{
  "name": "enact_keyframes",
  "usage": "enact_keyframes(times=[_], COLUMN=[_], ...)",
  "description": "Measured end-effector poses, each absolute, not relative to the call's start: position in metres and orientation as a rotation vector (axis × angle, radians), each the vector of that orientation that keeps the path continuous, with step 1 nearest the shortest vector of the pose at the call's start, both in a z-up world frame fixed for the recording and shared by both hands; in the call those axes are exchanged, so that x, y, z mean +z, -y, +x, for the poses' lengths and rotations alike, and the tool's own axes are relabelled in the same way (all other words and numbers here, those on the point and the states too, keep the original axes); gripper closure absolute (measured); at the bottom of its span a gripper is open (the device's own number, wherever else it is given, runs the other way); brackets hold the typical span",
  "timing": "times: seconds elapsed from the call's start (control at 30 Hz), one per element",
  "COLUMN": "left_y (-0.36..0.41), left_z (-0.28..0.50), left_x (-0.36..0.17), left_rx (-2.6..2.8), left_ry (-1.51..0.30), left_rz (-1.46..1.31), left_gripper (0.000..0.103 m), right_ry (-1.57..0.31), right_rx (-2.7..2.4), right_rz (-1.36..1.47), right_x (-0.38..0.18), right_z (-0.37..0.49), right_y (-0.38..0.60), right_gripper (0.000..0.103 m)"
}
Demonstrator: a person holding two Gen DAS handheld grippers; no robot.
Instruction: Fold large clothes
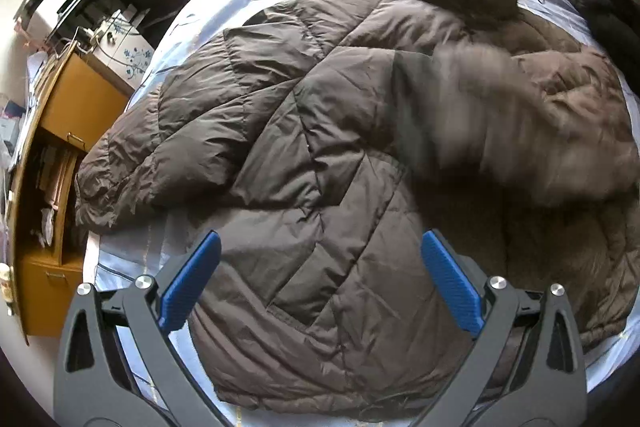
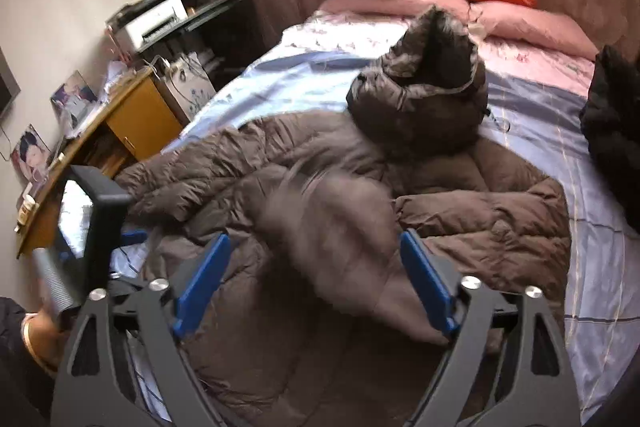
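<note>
Smooth blue sheet [image 2: 600, 235] under puffy quilted brown coat [image 1: 304, 155] (hood [image 2: 432, 95] bunched).

brown quilted puffer coat [image 1: 304, 155] spread across the bed, partly folded — one sleeve [image 1: 500, 131] blurred, laid over the body. hood [image 2: 432, 83] dark-lined, standing puffed at the far end, opening upward. other sleeve [image 1: 132, 163] crumpled — reaches the bed's edge.

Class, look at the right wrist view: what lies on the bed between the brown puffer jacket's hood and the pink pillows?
Only bare floral sheet: nothing sits between the hood and the pink pillows.
</note>
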State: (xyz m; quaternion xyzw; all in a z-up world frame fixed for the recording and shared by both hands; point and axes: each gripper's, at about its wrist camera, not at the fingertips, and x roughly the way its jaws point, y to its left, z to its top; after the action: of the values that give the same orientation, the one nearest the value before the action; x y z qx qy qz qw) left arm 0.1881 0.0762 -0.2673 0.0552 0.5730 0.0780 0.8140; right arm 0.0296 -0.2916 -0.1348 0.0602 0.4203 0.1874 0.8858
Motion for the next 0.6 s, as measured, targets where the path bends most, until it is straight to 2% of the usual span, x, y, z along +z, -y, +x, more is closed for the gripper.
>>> enact_keyframes(times=[0.13,0.27,0.37,0.6], left_y=[-0.068,-0.052,-0.024,0.016], left_z=[0.202,0.227,0.246,0.280], left_x=[-0.281,-0.295,-0.311,-0.349], left_rx=[0.186,0.189,0.201,0.295], left_ry=[-1.238,-1.271,-1.277,-1.234], left_rz=[0.137,0.056,0.121,0.357], left_gripper=[0.002,0.002,0.002,0.002], right_ry=[-0.998,-1.194,-1.306,-1.338], right_rx=[0.284,0.151,0.098,0.018], right_rz=[0.250,0.526,0.660,0.659], right_x=[-0.137,-0.175,-0.216,-0.227], right_z=[0.051,0.090,0.099,0.091], right_y=[0.320,0.359,0.374,0.389], right_gripper=[0.010,0.010,0.010,0.010])
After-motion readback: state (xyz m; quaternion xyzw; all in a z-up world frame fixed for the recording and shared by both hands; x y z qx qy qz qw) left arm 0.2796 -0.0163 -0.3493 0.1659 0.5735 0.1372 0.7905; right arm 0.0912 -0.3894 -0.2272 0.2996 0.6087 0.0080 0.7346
